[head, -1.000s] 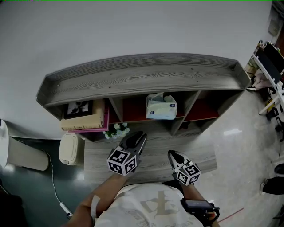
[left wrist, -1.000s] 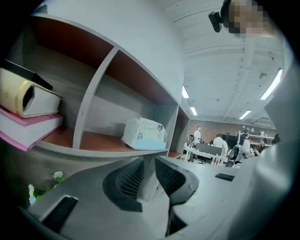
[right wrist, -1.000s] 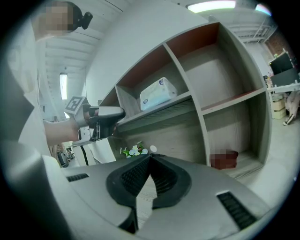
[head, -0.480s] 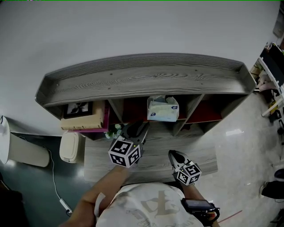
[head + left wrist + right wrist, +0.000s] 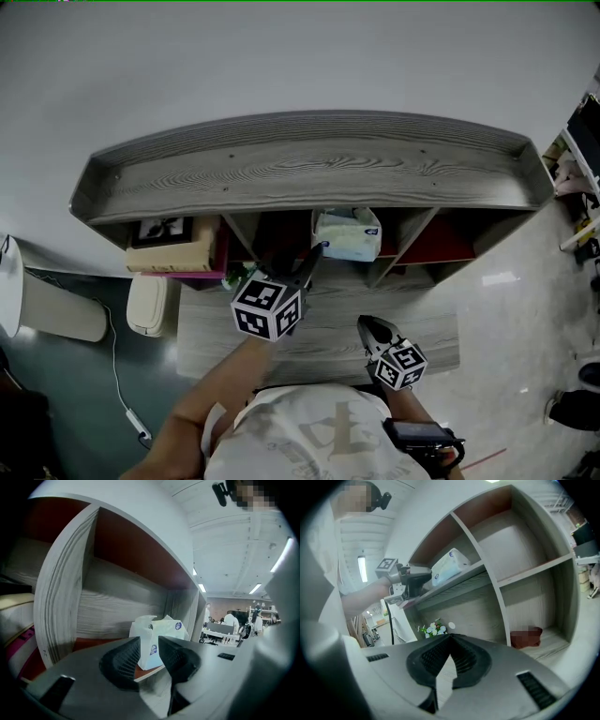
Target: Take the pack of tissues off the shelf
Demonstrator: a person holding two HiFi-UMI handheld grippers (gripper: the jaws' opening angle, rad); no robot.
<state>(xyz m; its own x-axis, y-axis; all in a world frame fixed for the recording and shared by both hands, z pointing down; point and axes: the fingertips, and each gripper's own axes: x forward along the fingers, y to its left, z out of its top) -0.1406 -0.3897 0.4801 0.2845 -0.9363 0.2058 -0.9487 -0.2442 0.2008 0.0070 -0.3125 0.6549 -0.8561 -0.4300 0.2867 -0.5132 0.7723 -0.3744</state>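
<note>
The pack of tissues (image 5: 347, 234), white with a blue label, lies in the middle compartment of the grey wooden shelf (image 5: 309, 164). My left gripper (image 5: 312, 257) reaches to that compartment's front edge, just left of the pack. In the left gripper view the pack (image 5: 161, 632) stands a little beyond the left gripper (image 5: 149, 640), whose jaws are open with nothing pressed between them. My right gripper (image 5: 365, 324) hangs lower over the bottom board, shut and holding nothing. From the right gripper view the pack (image 5: 450, 566) and the left gripper (image 5: 415, 578) show above the right gripper (image 5: 450, 637).
A stack of books (image 5: 173, 258) and a picture frame (image 5: 159, 230) fill the left compartment. Small white flowers (image 5: 234, 275) stand below it. A white bin (image 5: 145, 305) sits on the floor at the left. A reddish thing (image 5: 526, 637) lies in a lower right compartment.
My left gripper has moved forward and up to the compartment that holds the tissue pack. The right gripper has stayed where it was.
</note>
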